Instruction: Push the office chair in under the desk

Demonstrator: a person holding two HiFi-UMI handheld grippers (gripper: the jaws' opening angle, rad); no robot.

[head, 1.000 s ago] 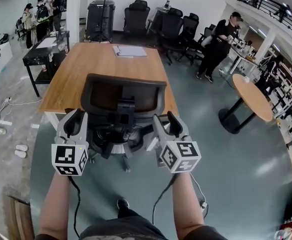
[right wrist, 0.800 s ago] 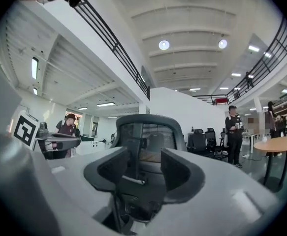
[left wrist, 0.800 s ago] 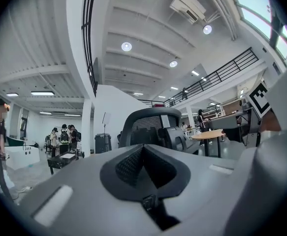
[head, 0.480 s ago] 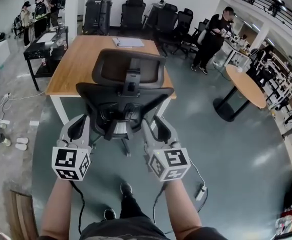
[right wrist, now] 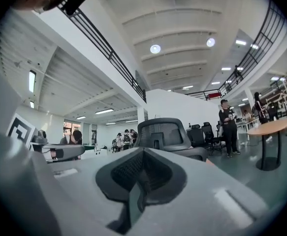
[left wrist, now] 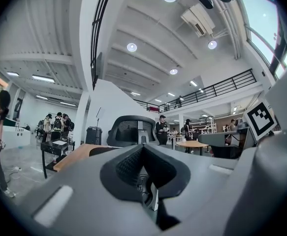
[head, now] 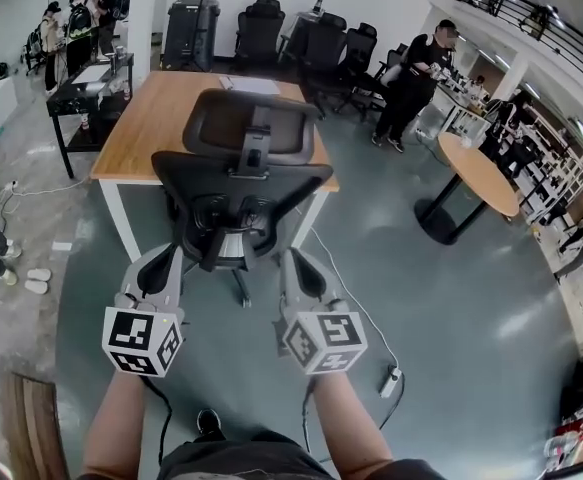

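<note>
The black mesh office chair [head: 243,183] stands at the near end of the wooden desk [head: 156,118], its back towards me. Its seat is at the desk's edge; how far under I cannot tell. My left gripper [head: 163,255] and right gripper [head: 293,260] hang level behind the chair, a little short of it and touching nothing. Both are shut with nothing between the jaws; the right one's jaws have just been closing. The chair back shows past the shut jaws of the left gripper [left wrist: 143,154] and of the right gripper [right wrist: 142,156].
Papers [head: 251,85] lie on the desk's far end. A black side table [head: 86,93] and people [head: 71,13] are at the back left. Spare chairs [head: 301,38], a person in black [head: 406,78] and a round table [head: 476,173] are on the right. A power strip [head: 388,380] lies on the floor.
The chair has rolled away from me towards the desk. The grippers flanked its seat a second ago and now sit behind it, off it. The view has dropped back.
</note>
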